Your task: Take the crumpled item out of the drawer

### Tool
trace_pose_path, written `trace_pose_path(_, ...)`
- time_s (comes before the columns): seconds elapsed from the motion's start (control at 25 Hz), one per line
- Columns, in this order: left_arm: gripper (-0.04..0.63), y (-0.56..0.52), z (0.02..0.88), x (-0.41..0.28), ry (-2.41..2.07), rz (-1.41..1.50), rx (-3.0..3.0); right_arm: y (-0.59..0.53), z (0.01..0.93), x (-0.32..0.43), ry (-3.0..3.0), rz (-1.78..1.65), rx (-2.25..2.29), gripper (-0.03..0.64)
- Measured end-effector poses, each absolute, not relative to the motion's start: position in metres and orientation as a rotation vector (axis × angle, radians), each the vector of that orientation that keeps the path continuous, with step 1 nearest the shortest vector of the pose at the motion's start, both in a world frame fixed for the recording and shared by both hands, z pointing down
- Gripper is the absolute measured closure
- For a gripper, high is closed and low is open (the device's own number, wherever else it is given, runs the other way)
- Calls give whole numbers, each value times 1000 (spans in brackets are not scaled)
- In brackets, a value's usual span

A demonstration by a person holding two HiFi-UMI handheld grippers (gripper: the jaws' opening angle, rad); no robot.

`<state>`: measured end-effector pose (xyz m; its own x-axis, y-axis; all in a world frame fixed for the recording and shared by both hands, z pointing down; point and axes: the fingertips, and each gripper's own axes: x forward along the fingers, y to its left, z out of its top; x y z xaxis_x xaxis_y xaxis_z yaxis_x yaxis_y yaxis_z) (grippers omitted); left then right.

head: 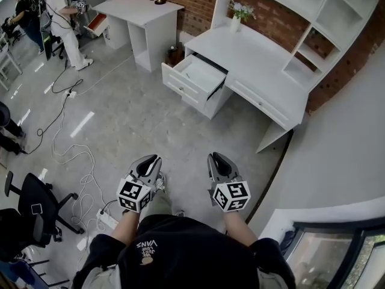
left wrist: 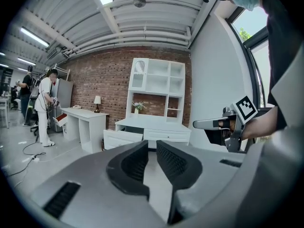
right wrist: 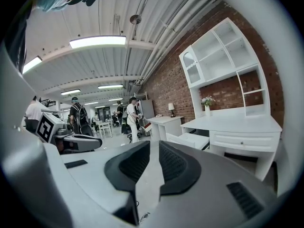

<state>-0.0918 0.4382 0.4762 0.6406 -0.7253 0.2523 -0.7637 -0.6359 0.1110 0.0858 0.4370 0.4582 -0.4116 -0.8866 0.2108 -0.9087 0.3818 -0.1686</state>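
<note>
The white desk (head: 258, 59) stands against the brick wall a few steps ahead, its left drawer (head: 180, 86) pulled out. The inside of the drawer looks white, and I cannot make out a crumpled item in it from here. The same drawer (left wrist: 122, 137) shows small in the left gripper view and, as the drawer (right wrist: 192, 139), in the right gripper view. My left gripper (head: 153, 159) and right gripper (head: 218, 156) are held side by side near my waist, far from the desk. Each one's jaws stand a narrow gap apart with nothing between them.
A second white desk (head: 141, 11) with a lamp and a phone stands at the back left, a person in white (head: 63, 17) beside it. Cables (head: 72, 155), a power strip (head: 108, 220) and a black office chair (head: 36, 209) lie at my left. A flower vase (head: 237, 17) sits on the near desk.
</note>
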Motion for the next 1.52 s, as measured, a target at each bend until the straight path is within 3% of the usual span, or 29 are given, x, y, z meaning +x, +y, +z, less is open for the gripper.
trace_pose_path(0.12, 501, 419, 482, -89, -1186, 259, 2656, 420, 464, 88, -2514, 401, 1686, 503)
trace_pose_path(0.32, 454, 370, 490, -91, -1124, 266, 2657, 376, 472, 91, -2461, 439, 1740, 452)
trace_pose_path(1.04, 446, 148, 477, -156, -1051, 302, 2708, 179, 466, 59, -2316, 458, 1942, 443)
trace_pose_path(1.52, 446, 79, 481, -182, -1087, 266, 2668, 109, 470, 45, -2300, 467, 1942, 443)
